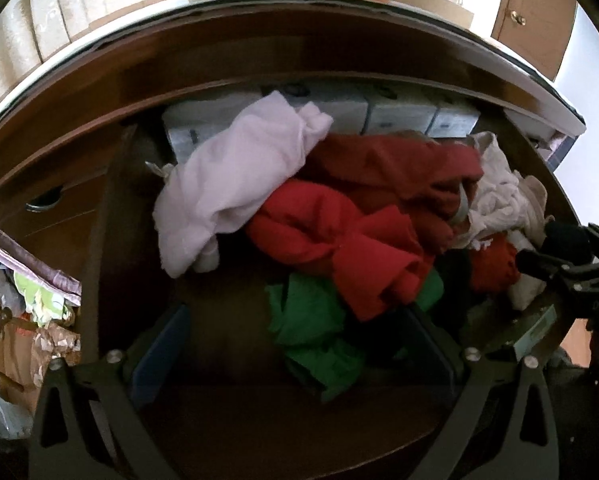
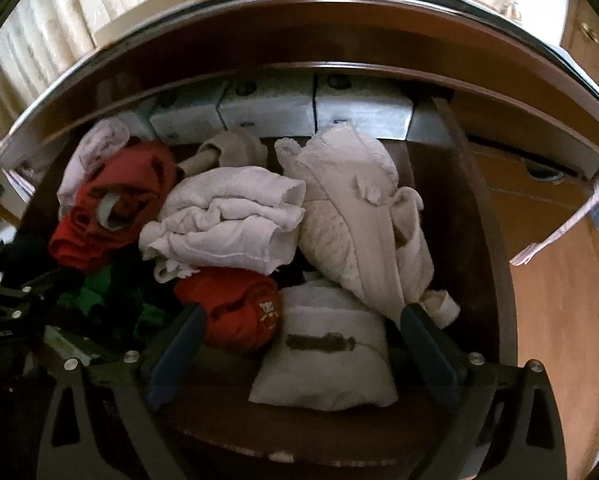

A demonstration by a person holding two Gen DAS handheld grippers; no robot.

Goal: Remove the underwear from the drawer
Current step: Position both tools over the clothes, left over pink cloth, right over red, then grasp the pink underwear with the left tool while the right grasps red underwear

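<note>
An open wooden drawer holds a heap of underwear. In the left wrist view a pale pink piece lies at the back left, red pieces in the middle and a green piece in front. My left gripper is open just above the green piece. In the right wrist view white folded pieces, a cream piece, a red rolled piece and a white bundle fill the drawer. My right gripper is open over the red roll and white bundle.
White boxes line the drawer's back wall. The right gripper's body shows at the right edge of the left wrist view. A lower drawer front stands to the right. Bags and clutter lie left of the drawer.
</note>
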